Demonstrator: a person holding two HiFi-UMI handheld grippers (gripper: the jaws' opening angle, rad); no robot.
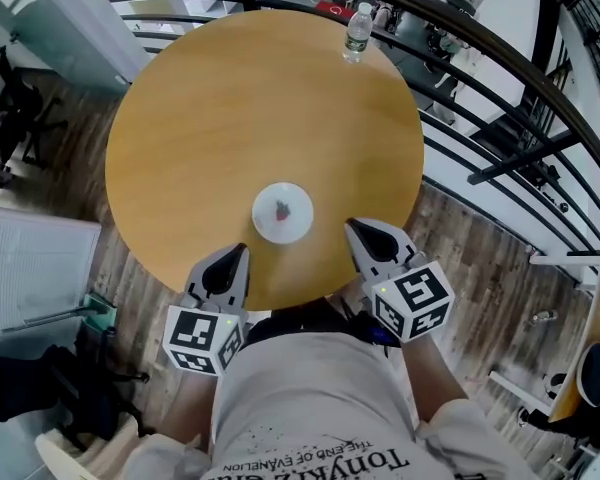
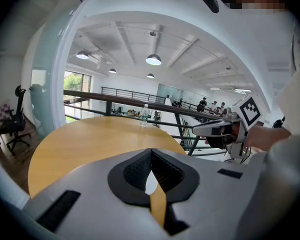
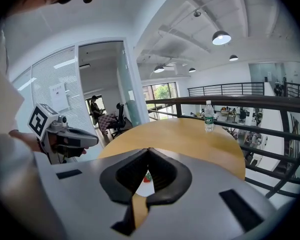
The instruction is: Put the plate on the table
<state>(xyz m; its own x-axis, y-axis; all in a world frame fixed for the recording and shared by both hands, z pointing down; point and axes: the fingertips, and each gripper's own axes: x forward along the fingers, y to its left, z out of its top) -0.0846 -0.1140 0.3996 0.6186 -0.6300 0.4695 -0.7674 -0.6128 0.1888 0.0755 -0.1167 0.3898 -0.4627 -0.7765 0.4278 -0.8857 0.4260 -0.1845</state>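
The small white round plate (image 1: pixel 282 212) sits flat on the round yellow wooden bench (image 1: pixel 210 118) near my edge, with a small red item (image 1: pixel 283 209) at its centre. I judge it light, stiff and smooth, so likely to slide. The thin near rim is the only place to pinch it. My left gripper (image 1: pixel 236 256) and right gripper (image 1: pixel 354 230) hover at the bench edge on either side of it, apart from it. Both pairs of fingers are pressed together on nothing.

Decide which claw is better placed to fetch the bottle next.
Right, probably. The right claw lies nearly in line with the bottle at the far edge; the left claw sits left of the plate.
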